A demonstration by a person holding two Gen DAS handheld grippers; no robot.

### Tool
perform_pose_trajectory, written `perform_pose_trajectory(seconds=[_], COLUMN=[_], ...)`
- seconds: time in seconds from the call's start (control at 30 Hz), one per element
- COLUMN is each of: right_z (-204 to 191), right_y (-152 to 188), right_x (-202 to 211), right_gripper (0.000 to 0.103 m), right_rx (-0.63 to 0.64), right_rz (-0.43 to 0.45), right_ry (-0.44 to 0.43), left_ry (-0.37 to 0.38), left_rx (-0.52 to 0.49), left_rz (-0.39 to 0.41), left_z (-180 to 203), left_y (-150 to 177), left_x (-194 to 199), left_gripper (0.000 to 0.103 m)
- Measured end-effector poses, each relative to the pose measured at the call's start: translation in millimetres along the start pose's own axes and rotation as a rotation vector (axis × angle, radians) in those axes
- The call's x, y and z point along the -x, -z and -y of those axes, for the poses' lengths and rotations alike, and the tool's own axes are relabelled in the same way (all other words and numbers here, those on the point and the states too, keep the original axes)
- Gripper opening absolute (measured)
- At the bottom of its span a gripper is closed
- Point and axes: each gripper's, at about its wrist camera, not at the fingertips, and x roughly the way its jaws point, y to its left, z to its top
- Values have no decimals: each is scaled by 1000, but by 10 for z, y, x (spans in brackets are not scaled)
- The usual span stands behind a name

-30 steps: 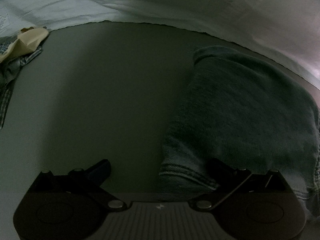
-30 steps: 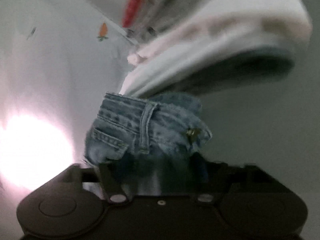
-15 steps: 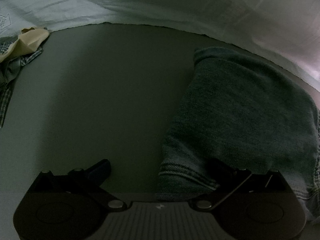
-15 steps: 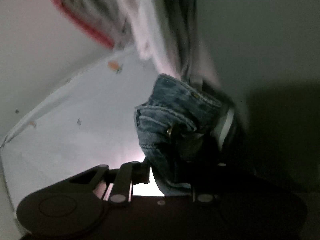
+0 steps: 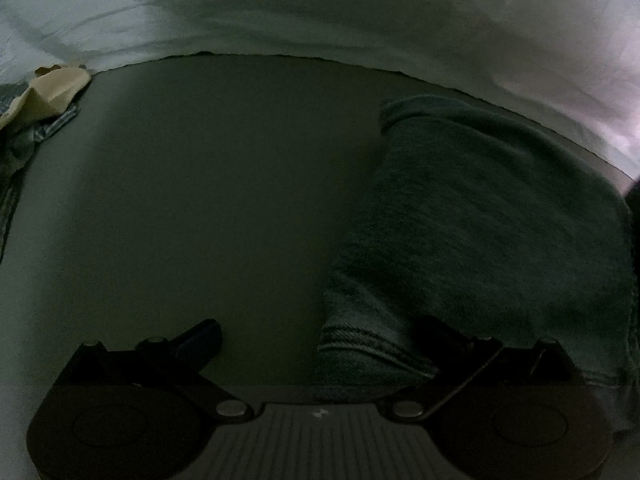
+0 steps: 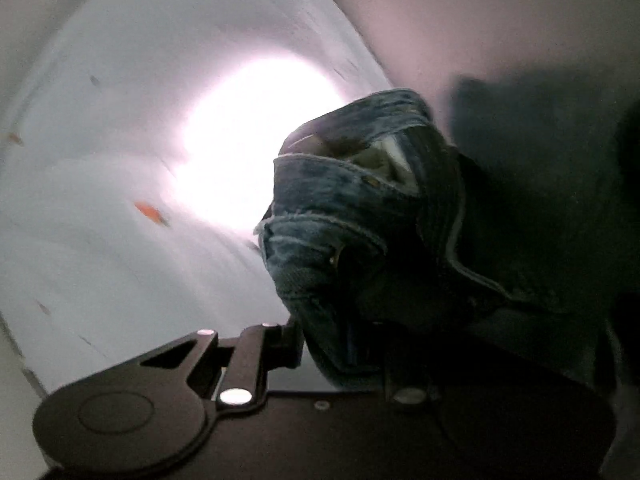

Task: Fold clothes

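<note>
Jeans [image 5: 500, 216] lie folded on the grey table [image 5: 200, 200], long axis running away from the left gripper [image 5: 320, 336], whose spread jaws straddle the near hem, one finger resting on denim. The right gripper [image 6: 340, 344] is clenched on the bunched waistband end, lifted toward the carrot-print sheet [image 5: 280, 8]. No readable writing shows.

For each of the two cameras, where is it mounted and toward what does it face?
Left wrist: sits on the left hand-held gripper, facing down at the grey surface and folded jeans; its open fingers show.
Right wrist: sits on the right hand-held gripper, facing bunched denim it is shut on, against the carrot-print sheet.
Shared: jeans, sheet.
</note>
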Motion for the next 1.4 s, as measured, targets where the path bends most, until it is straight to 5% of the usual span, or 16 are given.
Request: perform_pose_trajectory(seconds=[0.2, 0.43, 0.53, 0.67, 0.83, 1.1, 1.27, 1.4], right_z=[449, 41, -82, -234, -438, -761, -680, -543], right_y=[399, 711, 865, 1177, 1037, 535, 604, 658], right_x=[-200, -411, -503, -578, -598, -809, -896, -1032], right_gripper=[21, 25, 56, 61, 73, 70, 70, 70], right_rx=[114, 359, 456, 647, 510, 689, 991, 1128], right_rz=[-47, -42, -91, -187, -327, -101, -76, -123], right_ry=[278, 415, 464, 521, 299, 470, 639, 675], left_ry=[33, 72, 86, 99, 110, 107, 105, 104], left_rx=[-48, -107, -125, -137, -141, -138, -138, -136], left_rz=[0, 20, 25, 38, 50, 46, 36, 34], left_z=[-66, -137, -156, -203, -238, -229, -201, -193], left_y=[-64, -101, -117, -94, -75, -117, -160, -145], left_x=[-16, -22, -18, 7, 28, 14, -22, -8], left_gripper=[103, 103, 103, 103, 103, 103, 103, 103])
